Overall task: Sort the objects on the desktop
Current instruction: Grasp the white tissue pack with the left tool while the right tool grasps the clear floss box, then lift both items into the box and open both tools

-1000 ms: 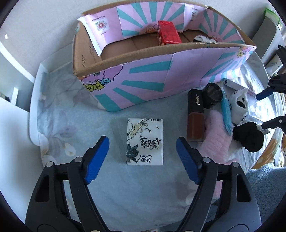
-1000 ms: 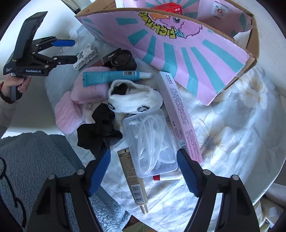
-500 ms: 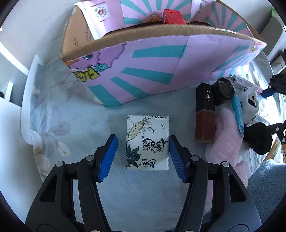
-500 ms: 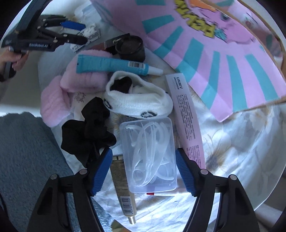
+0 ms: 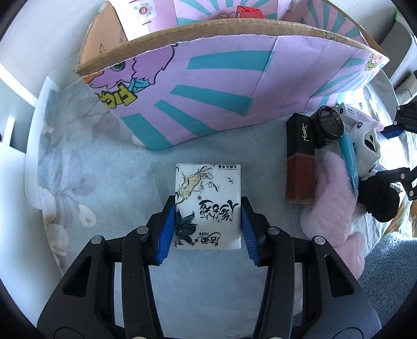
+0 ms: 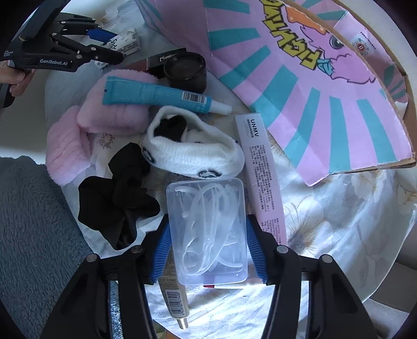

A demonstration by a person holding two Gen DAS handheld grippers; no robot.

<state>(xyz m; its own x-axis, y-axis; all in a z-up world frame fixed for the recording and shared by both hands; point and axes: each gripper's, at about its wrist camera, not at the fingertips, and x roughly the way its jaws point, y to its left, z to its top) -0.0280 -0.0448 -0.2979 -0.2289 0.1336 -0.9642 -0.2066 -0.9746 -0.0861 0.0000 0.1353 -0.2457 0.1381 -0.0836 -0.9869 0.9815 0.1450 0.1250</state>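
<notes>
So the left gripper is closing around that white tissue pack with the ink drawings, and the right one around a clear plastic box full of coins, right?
Not coins. The right wrist view shows the clear plastic box between the right gripper's jaws holds white plastic floss picks. The rest is right: the left gripper brackets the tissue pack.

red carton [image 5: 249, 11] mostly hidden behind box wall [image 5: 234, 28]
</notes>
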